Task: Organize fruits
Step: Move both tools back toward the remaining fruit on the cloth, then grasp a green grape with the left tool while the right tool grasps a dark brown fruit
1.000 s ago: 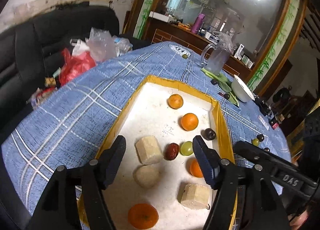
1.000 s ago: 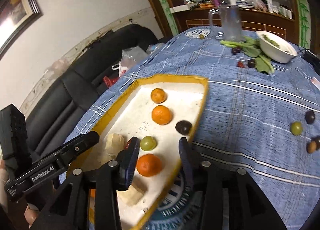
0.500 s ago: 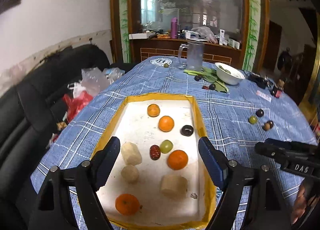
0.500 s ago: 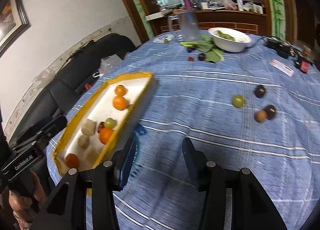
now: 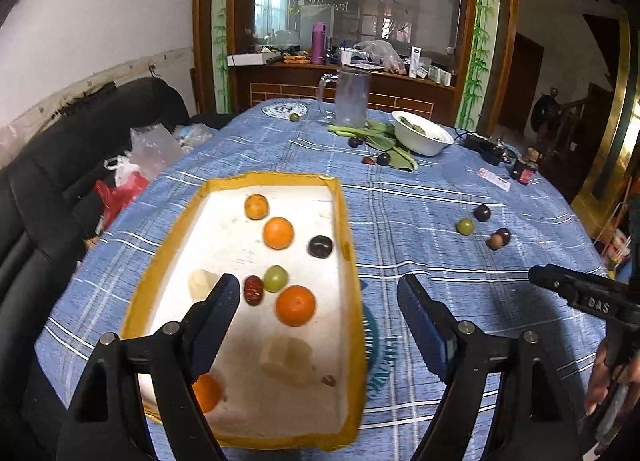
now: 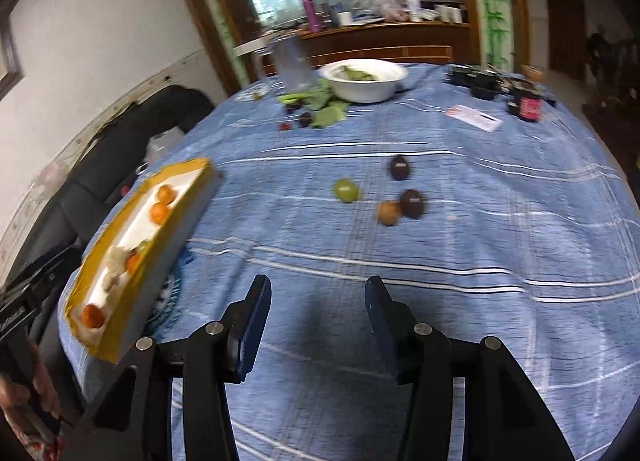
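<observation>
A yellow-rimmed white tray [image 5: 345,221] lies on the blue checked tablecloth and holds several oranges [image 5: 295,305], a green grape [image 5: 275,278], a red date [image 5: 253,289], a dark plum [image 5: 320,246] and pale chunks [image 5: 286,355]. It also shows at the left of the right wrist view [image 6: 176,217]. Loose on the cloth lie a green grape [image 6: 346,190], two dark plums [image 6: 412,203] and a small brown fruit [image 6: 389,213]. My left gripper [image 5: 318,313] is open and empty over the tray's near right part. My right gripper [image 6: 316,317] is open and empty above bare cloth, short of the loose fruits.
At the far side stand a white bowl [image 6: 362,79], green leaves [image 6: 320,103], a clear jug [image 5: 350,99] and more small dark fruits [image 5: 382,159]. A paper slip [image 6: 474,117] and a dark jar [image 6: 528,103] lie at the far right. A black sofa with bags [image 5: 132,169] is on the left.
Both grippers have pulled back and swung right. The right gripper has left the tray and now faces the loose fruits on the cloth. The left view has shifted right past the tray's edge.
</observation>
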